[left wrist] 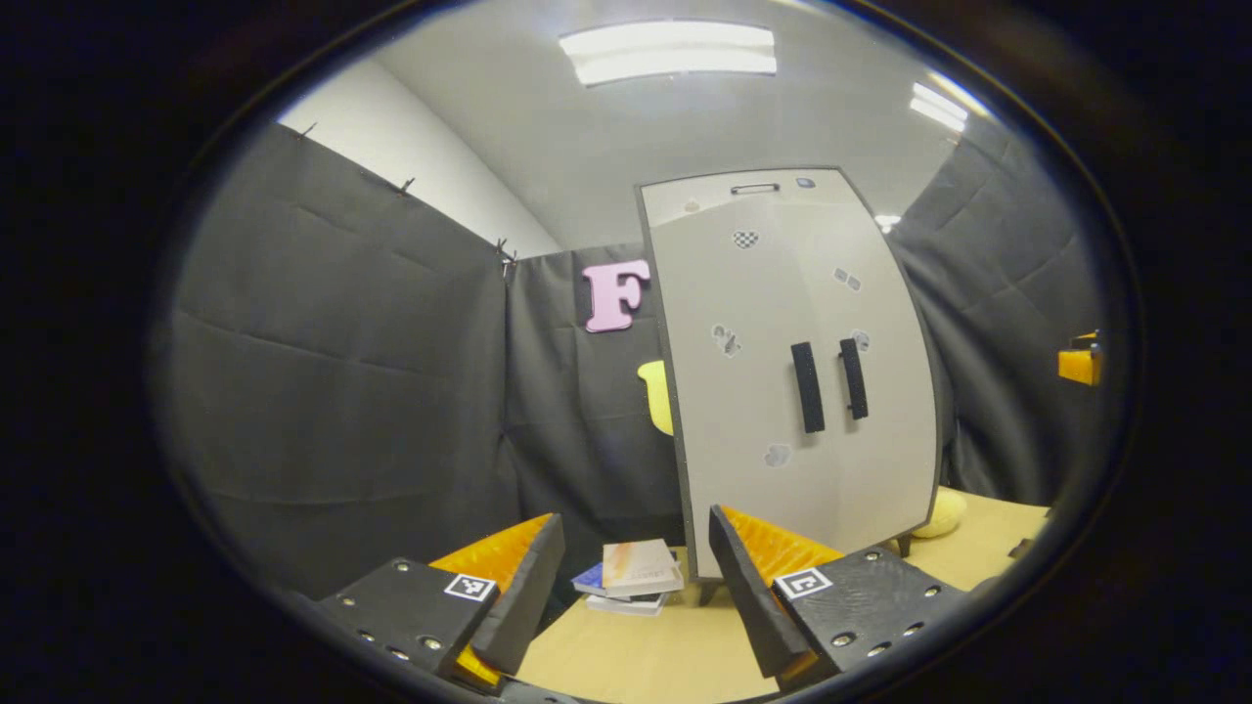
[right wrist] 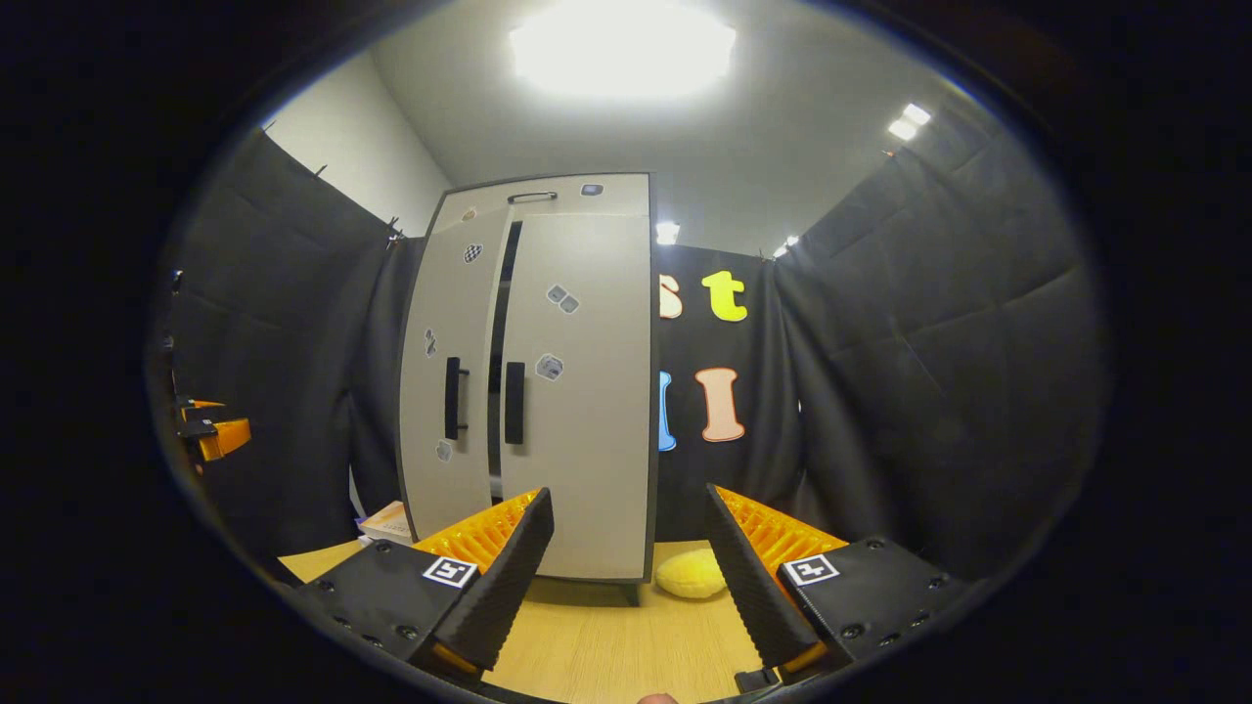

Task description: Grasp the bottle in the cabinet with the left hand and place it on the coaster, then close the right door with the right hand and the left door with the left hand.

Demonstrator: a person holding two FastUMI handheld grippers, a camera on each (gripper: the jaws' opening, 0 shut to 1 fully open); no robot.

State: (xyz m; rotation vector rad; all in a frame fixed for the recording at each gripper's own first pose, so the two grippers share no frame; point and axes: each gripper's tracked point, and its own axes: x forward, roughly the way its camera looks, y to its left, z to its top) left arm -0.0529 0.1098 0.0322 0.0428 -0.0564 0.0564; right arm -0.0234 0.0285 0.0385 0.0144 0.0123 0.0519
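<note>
Both tools hang back from the tall pale-grey two-door cabinet (left wrist: 792,362), and each has its jaws spread wide with nothing between them: the left gripper (left wrist: 636,577) faces the doors square on, the right gripper (right wrist: 626,557) sits off toward the cabinet's right side. The doors look nearly shut, with a thin dark gap showing between them in the right gripper view, so the bottle named in the task is presumably behind them; I cannot see it, nor the coaster. The step in hand seems to be getting the cabinet open, and it would go best by bringing the left gripper straight ahead to the left black bar handle (left wrist: 807,387), closing on its middle and pulling along the door's swing rather than straight back. The right black bar handle (left wrist: 853,378) stands just beside it, so the fingers need care not to catch both. Below and left of the left gripper lies a small stack of books (left wrist: 634,575) on the light wooden tabletop (left wrist: 646,655); a soft yellow plush (right wrist: 692,573) rests between the right gripper's fingers, near the cabinet's foot.
</note>
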